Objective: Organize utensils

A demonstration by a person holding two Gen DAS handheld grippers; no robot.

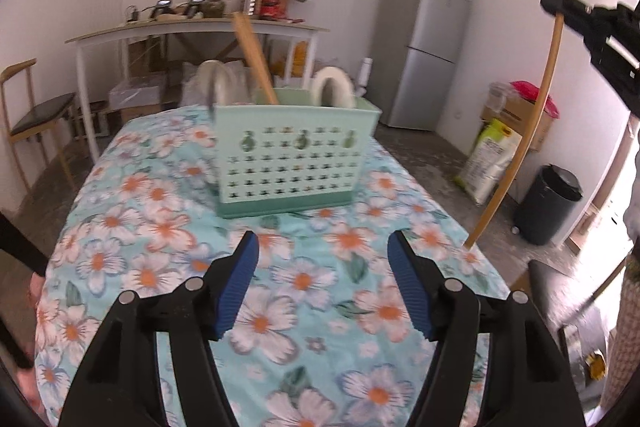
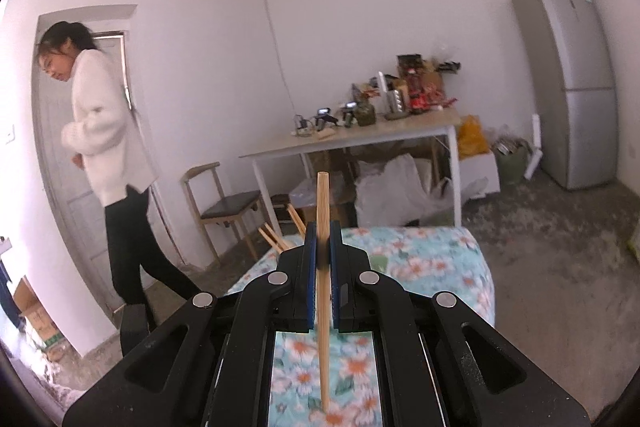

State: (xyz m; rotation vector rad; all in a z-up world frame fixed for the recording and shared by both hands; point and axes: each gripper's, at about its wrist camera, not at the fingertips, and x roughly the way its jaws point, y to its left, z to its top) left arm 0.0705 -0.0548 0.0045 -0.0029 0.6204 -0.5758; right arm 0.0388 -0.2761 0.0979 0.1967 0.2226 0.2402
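Left wrist view first: I have my left gripper (image 1: pixel 323 279) angled down over the flowered surface (image 1: pixel 160 227), its blue-padded jaws spread wide with nothing between them, only tablecloth showing in the gap. Straight ahead stands the mint-green utensil caddy (image 1: pixel 292 163), upright on the cloth and clear of the fingertips. A wooden handle (image 1: pixel 256 59) leans out of its back compartment, tilted to the left, and two pale rounded utensil heads poke up on either side; they are too blurred for me to name. At the upper right of this view I see my right gripper (image 1: pixel 560 7) raised in the air, well above the surface, with a long wooden chopstick (image 1: pixel 532 131) hanging from it and slanting down to the left, its lower end just above the cloth near the surface's right edge.

Switching to the right wrist view: the right gripper (image 2: pixel 322 259) points almost level across the room, jaws pressed together on that chopstick (image 2: pixel 323 211). The stick stands nearly upright through the pads, one end rising above the fingertips, the other running down past the body toward the cloth below. Just left of the fingertips a few more wooden sticks (image 2: pixel 280 235) jut up at an angle. In the background a person in a white top (image 2: pixel 108 131) walks by the doorway, and a grey fridge (image 2: pixel 568 79) stands at right.
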